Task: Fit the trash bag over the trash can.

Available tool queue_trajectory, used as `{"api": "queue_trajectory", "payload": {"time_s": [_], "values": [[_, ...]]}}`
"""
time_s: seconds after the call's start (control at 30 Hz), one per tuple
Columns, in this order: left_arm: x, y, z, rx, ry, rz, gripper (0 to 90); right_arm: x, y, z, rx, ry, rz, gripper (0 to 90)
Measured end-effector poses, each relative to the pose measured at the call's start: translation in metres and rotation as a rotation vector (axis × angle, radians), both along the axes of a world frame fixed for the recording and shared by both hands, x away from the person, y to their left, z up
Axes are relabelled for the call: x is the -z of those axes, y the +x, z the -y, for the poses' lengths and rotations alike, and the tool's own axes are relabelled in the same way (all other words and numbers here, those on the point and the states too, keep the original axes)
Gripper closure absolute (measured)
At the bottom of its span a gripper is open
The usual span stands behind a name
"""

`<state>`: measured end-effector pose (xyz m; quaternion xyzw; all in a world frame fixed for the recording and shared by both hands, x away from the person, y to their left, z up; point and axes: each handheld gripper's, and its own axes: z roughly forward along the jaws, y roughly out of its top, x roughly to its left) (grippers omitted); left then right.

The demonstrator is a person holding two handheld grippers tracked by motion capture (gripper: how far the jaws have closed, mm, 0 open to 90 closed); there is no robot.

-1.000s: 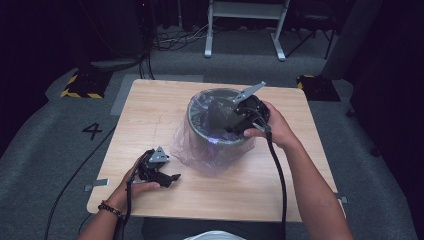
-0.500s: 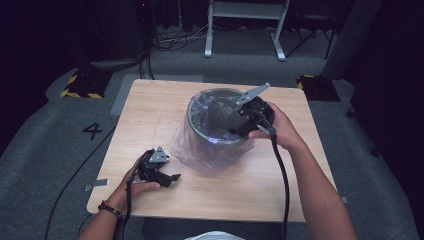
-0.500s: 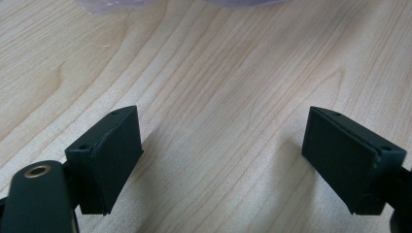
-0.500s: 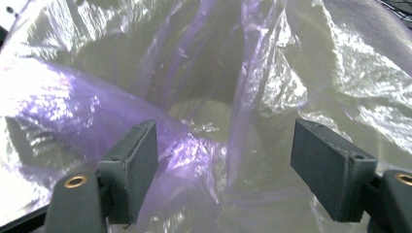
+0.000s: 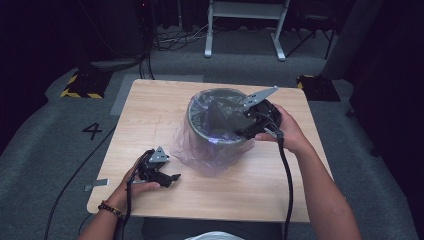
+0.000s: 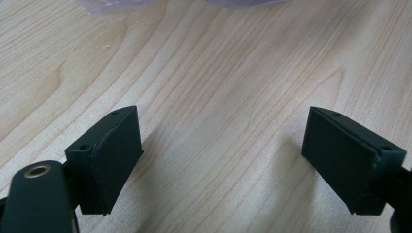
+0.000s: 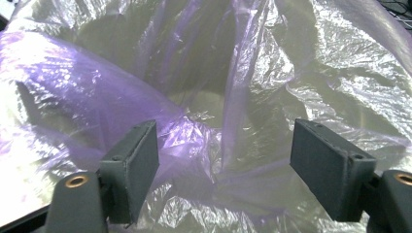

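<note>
A round grey bin (image 5: 220, 130) stands at the middle of the wooden table (image 5: 155, 107), lined with a thin purple plastic bag (image 5: 192, 150) that drapes down its outside. My right gripper (image 5: 240, 131) reaches over the bin's right rim into the opening. It is open, and the crinkled bag liner (image 7: 218, 97) lies beyond its jaws with nothing between them. My left gripper (image 5: 172, 177) rests low over the table at the front left, open over bare wood (image 6: 223, 97), with the bag's edge (image 6: 121, 4) just beyond.
The table stands on grey carpet marked with a "4" (image 5: 93, 131). Behind it are a white metal frame (image 5: 245, 25), cables (image 5: 170, 40) and a yellow-black striped block (image 5: 82, 85). Bare tabletop lies at the front and far left.
My right gripper has shifted slightly toward the bin's right side, its grey plate tilting up. The left gripper has stayed put.
</note>
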<state>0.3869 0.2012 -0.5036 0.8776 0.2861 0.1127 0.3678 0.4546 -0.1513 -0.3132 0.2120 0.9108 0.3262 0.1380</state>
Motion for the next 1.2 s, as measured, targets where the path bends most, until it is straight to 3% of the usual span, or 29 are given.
{"api": "queue_trajectory", "payload": {"time_s": [1.2], "values": [[0.000, 0.000, 0.000, 0.000, 0.000, 0.000, 14.2, -0.017, -0.025, 0.033, 0.003, 0.061, 0.071, 27.2]]}}
